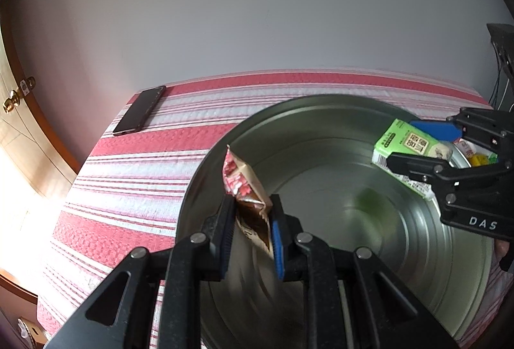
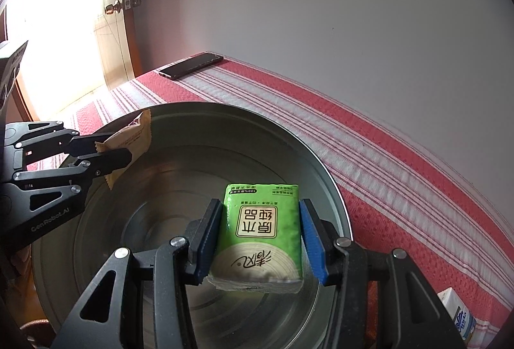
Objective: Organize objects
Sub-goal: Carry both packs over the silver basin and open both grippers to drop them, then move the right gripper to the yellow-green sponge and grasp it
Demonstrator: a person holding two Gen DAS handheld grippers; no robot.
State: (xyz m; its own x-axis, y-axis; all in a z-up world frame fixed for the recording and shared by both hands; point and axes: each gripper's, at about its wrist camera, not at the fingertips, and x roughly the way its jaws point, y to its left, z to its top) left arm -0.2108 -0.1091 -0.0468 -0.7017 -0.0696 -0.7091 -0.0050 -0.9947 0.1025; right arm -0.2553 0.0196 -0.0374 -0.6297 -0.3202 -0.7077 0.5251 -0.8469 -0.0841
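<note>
in the left wrist view, the left gripper point(image 1: 250, 227) is squeezed tight on a crinkly brown and pink snack packet point(image 1: 245, 185), held over the big round shiny metal tin point(image 1: 417, 268) near its 9 o'clock edge. the right gripper point(image 1: 417, 150) waits at 3 o'clock.

in the right wrist view, the right gripper point(image 2: 257, 233) pinches a soft green tissue pack point(image 2: 260, 230) over the tin (nothing lies inside yet). lower each one close to the tin's floor, then let go slowly so nothing bounces out.

black tool point(image 1: 250, 233), blue pads point(image 1: 278, 248), silver rivets point(image 1: 198, 237)
</note>
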